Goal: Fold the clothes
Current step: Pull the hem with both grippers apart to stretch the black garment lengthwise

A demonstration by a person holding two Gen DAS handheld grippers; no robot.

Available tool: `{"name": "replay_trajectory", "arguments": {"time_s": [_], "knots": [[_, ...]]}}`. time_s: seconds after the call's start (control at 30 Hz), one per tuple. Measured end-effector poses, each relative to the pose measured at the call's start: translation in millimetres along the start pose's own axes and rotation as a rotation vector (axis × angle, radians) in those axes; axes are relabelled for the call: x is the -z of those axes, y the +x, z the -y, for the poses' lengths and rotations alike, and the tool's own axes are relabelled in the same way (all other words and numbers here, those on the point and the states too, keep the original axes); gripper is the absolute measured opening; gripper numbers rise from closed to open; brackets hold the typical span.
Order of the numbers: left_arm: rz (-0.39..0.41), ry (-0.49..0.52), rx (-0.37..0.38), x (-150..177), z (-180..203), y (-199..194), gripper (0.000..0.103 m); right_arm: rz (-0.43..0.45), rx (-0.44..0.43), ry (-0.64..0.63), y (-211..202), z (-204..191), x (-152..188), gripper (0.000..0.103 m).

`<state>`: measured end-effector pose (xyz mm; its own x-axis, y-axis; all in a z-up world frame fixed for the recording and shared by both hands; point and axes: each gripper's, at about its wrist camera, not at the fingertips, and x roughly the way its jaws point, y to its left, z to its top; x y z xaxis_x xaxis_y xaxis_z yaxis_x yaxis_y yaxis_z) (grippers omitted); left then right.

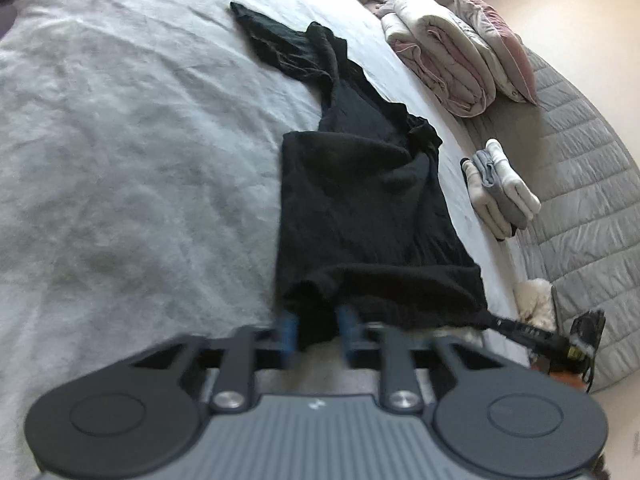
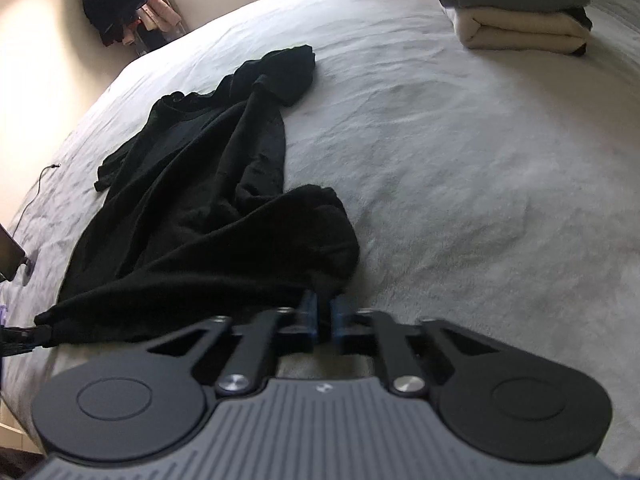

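Observation:
A black long-sleeved garment [image 1: 360, 200] lies stretched along the grey bedspread [image 1: 140, 140], its sleeves bunched at the far end. My left gripper [image 1: 318, 322] is shut on one corner of its near hem, cloth bunched between the blue fingers [image 1: 289, 330]. In the right wrist view the same black garment [image 2: 192, 200] runs away to the upper left, collar far off. My right gripper [image 2: 324, 312] is shut on the other hem corner, blue pads [image 2: 309, 312] pinching the fabric. The hem hangs taut between the two grippers, slightly lifted.
A stack of folded clothes [image 2: 520, 12] sits at the bed's far right corner, seen as folded clothes [image 1: 500, 188] in the left wrist view. Folded quilts and a pillow [image 1: 452, 48] lie beyond. A cable [image 2: 36, 188] and a dark device [image 2: 10, 254] rest at the left edge.

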<state>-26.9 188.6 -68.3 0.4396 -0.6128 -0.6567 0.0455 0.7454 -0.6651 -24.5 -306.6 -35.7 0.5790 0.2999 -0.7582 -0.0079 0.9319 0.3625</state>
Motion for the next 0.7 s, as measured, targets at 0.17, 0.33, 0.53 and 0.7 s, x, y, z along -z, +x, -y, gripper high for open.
{"name": "replay_trajectory", "arguments": {"time_s": [0.17, 0.33, 0.53, 0.7], "knots": [[-0.022, 0.063, -0.016, -2.8, 27.3, -15.0, 0.003, -0.032, -0.035, 0.066, -28.4, 4.3, -2.9, 0.006], [-0.050, 0.070, 0.006, 0.3, 46.5, -48.1, 0.003, -0.045, -0.069, 0.102, -65.7, 4.4, -5.0, 0.006], [-0.108, 0.064, 0.013, 16.5, 50.2, -74.6, 0.003, -0.047, -0.079, 0.059, -110.8, -4.6, 5.9, 0.006], [-0.150, 0.070, -0.003, 39.9, 45.4, -79.3, 0.003, -0.080, -0.044, 0.014, -122.1, -6.7, 23.1, 0.006]]}}
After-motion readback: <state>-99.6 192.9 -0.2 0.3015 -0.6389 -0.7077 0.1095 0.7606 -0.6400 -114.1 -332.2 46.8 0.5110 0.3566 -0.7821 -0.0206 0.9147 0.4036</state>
